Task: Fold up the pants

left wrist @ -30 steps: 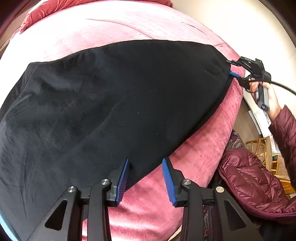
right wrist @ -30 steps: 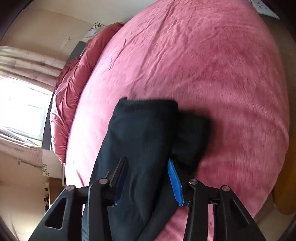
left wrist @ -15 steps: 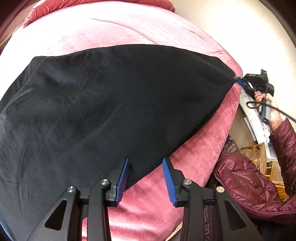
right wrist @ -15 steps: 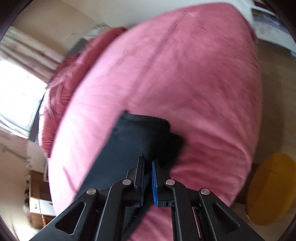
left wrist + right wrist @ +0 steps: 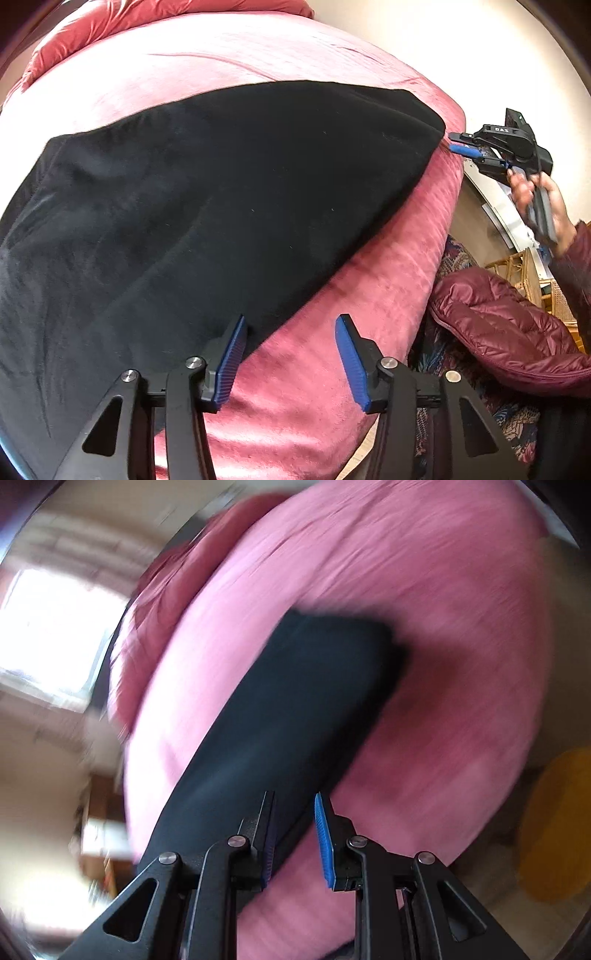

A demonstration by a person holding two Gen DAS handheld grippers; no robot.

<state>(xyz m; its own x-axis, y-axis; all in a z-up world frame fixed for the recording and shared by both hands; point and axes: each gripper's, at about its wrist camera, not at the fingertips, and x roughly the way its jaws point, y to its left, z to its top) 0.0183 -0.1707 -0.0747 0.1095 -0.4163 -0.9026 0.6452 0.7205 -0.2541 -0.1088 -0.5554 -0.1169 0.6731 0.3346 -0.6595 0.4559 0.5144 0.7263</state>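
Now black pants [image 5: 207,206] edge between parted left claw [image 5: 290,363] pads, pink bed [image 5: 388,295] beyond

Bedroom in a home, far as I can see. I'm over a bed [image 5: 332,55] with a pink plush cover, rumpled red duvet [image 5: 110,33] bunched at its far end. Bright window [image 5: 55,635] with pale curtains far left in my right view, blurred. Cream wall [image 5: 461,44] behind the bed. Wicker chair [image 5: 524,273] to the right, near the bed's edge, and patterned fabric [image 5: 458,258] low beside the bed. Yellow round thing [image 5: 554,823] on the floor, right, too blurred to name.
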